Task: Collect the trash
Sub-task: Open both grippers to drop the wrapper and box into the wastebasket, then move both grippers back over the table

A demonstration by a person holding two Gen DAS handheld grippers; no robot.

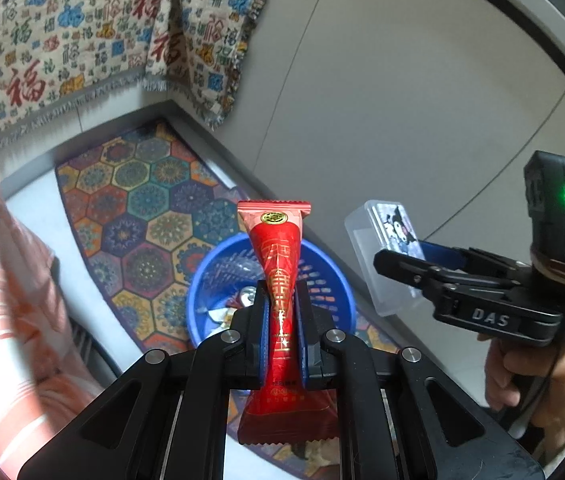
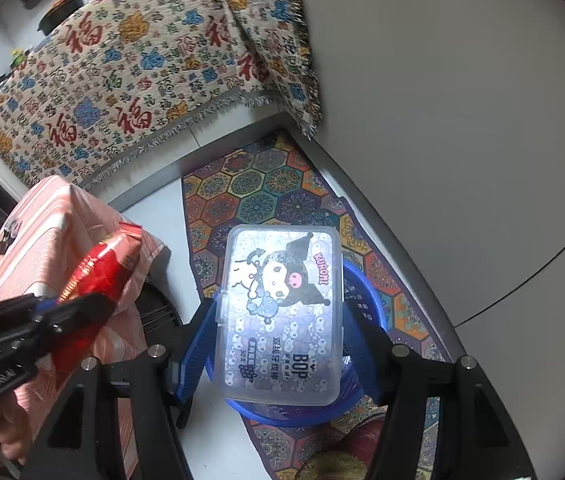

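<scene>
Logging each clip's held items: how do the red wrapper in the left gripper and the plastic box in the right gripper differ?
The red wrapper is a soft, opaque foil pack, pinched thin at its middle; the plastic box is rigid, translucent and printed with a cartoon. The left gripper is nearly shut on the wrapper; the right gripper stands wider across the box. Both are held above the blue basket.

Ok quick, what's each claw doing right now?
Left claw: shut on the red snack wrapper.
Right claw: shut on the clear plastic cartoon box.
</scene>
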